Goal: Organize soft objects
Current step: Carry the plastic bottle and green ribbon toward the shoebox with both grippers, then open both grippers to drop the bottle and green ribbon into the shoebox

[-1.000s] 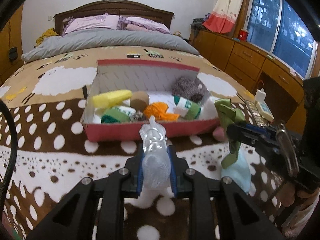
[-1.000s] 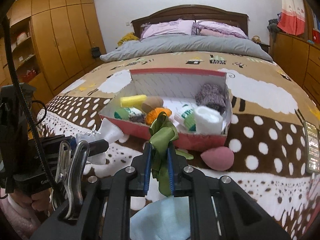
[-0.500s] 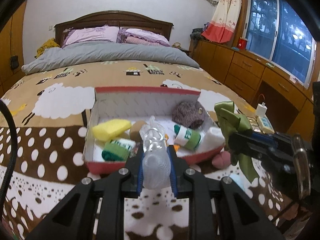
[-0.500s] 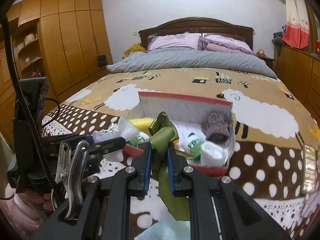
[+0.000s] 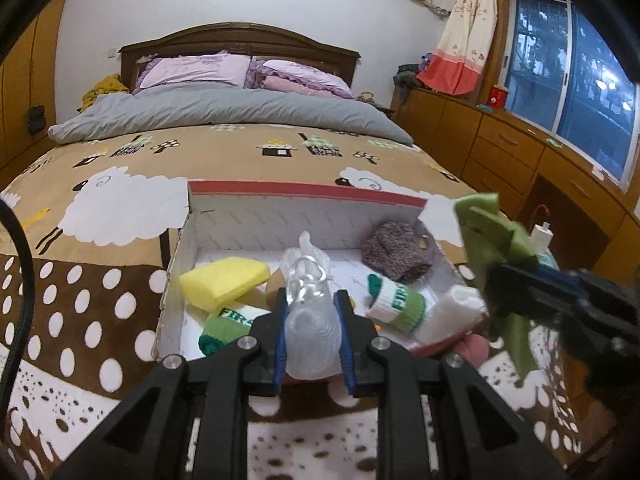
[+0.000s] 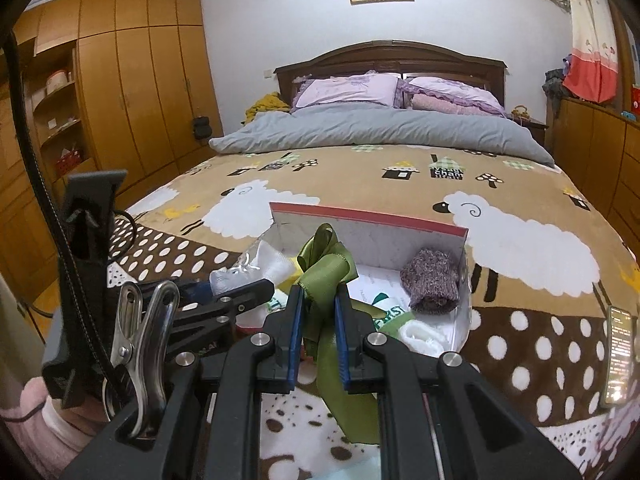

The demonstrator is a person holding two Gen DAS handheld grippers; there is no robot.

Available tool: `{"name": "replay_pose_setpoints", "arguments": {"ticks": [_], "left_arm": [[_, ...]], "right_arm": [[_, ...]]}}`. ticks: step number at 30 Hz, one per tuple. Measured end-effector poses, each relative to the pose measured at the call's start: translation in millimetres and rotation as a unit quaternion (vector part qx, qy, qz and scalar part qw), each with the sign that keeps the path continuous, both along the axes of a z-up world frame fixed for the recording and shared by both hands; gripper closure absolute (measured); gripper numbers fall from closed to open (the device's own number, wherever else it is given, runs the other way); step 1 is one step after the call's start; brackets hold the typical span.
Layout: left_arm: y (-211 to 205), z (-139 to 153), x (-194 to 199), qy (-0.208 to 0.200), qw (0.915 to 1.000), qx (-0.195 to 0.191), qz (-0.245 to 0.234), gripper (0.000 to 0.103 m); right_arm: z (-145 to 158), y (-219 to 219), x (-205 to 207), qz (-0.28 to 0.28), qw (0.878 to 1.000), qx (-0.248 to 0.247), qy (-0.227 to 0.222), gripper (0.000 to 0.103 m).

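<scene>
My left gripper is shut on a white mesh pouch and hangs over the front edge of the red-rimmed cardboard box on the bed. The box holds a yellow sponge, green-and-white rolled socks, a purple knitted piece and a white roll. My right gripper is shut on a green ribbon bow, just short of the box's near side. In the left wrist view the right gripper and its ribbon show at the box's right end.
A pink egg-shaped sponge lies on the blanket by the box's front right corner. A phone rests at the bed's right edge. Wooden drawers line the right wall, wardrobes the left. A charger sits beside the bed.
Both grippers have risen and moved toward the box with their loads. The pouch now hangs over the box's front edge, and the ribbon has lifted off the blanket.
</scene>
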State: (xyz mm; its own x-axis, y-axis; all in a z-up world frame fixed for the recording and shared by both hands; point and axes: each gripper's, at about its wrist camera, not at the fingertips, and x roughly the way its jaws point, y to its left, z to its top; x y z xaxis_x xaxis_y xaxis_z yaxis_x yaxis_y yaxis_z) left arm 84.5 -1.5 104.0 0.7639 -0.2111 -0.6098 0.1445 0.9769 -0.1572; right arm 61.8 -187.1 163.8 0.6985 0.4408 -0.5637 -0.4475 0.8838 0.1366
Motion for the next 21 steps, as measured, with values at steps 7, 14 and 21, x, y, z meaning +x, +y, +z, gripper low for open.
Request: {"name": "replay_pose_setpoints", "arguments": {"ticks": [7, 14, 21], "left_arm": [[1.7, -23.2, 12.5, 0.016, 0.9999, -0.001, 0.002, 0.081], [2.9, -37.2, 17.5, 0.033, 0.9993, 0.001, 0.015, 0.081], [9.0, -46.9, 19.8, 0.051, 0.9983, -0.020, 0.021, 0.081]], "right_arm": [[-5.7, -0.3, 14.5, -0.007, 1.000, -0.002, 0.007, 0.087], [-13.9, -0.2, 33.1, -0.019, 1.000, -0.002, 0.017, 0.087], [-22.1, 2.5, 63.6, -0.040, 0.999, -0.005, 0.028, 0.087]]}}
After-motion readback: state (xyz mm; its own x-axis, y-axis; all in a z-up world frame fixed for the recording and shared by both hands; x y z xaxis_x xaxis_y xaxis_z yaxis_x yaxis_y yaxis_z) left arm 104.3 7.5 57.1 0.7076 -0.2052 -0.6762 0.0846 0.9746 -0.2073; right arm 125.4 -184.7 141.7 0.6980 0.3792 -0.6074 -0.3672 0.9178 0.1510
